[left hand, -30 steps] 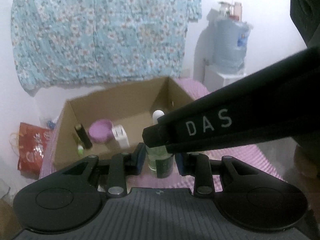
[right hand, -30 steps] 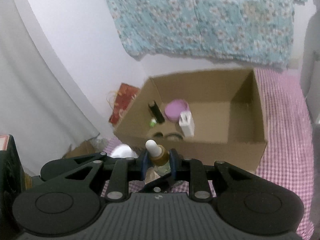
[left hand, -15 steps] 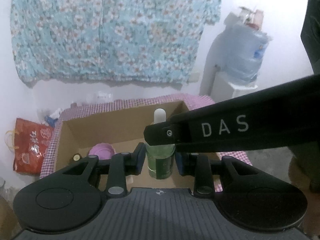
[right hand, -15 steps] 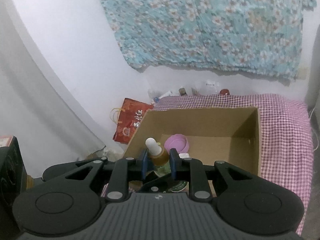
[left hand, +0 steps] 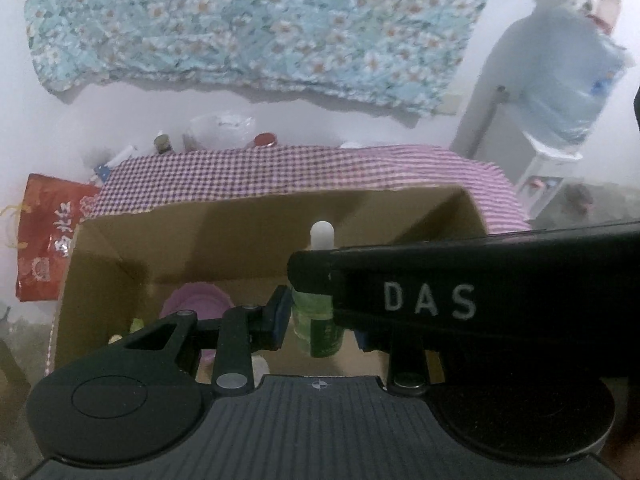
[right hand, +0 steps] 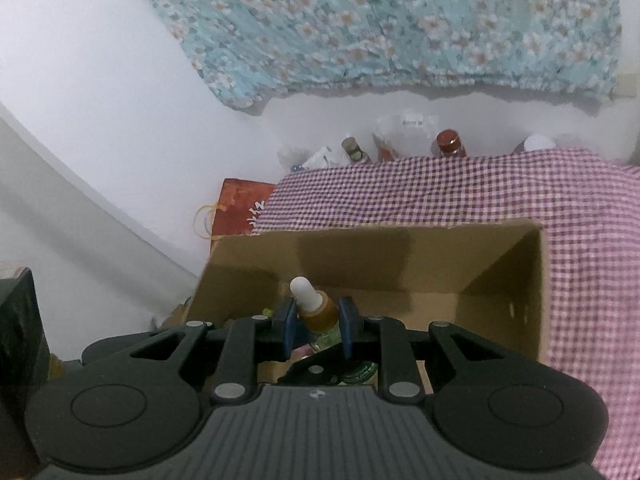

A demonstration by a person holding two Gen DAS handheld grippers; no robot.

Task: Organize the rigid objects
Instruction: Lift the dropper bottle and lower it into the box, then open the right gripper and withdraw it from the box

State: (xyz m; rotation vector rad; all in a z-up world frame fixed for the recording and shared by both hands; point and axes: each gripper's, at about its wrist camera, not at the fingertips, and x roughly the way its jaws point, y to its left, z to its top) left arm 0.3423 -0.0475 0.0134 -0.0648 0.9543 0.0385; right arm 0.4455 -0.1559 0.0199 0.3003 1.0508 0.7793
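Observation:
My left gripper [left hand: 320, 320] is shut on a green bottle [left hand: 318, 320] with a white cap, held upright at the near side of the open cardboard box [left hand: 240, 216]. My right gripper [right hand: 317, 322] is shut on an amber dropper bottle [right hand: 318, 312] with a white bulb, low at the near left of the same box [right hand: 400, 248]. A purple round container [left hand: 196, 300] lies in the box behind the left fingers. The right gripper's black body marked DAS [left hand: 480, 300] crosses the left wrist view and hides the box's right part.
The box stands on a purple checked cloth [right hand: 480, 192]. Small jars and bottles [right hand: 450, 142] line the wall behind it. A red bag [left hand: 44, 232] hangs at the left. A water dispenser [left hand: 560, 92] stands at the right. A floral cloth [left hand: 240, 20] hangs on the wall.
Both grippers have dropped and levelled toward the box with their bottles held, so the view rose from the box floor to the far wall and the items behind it.

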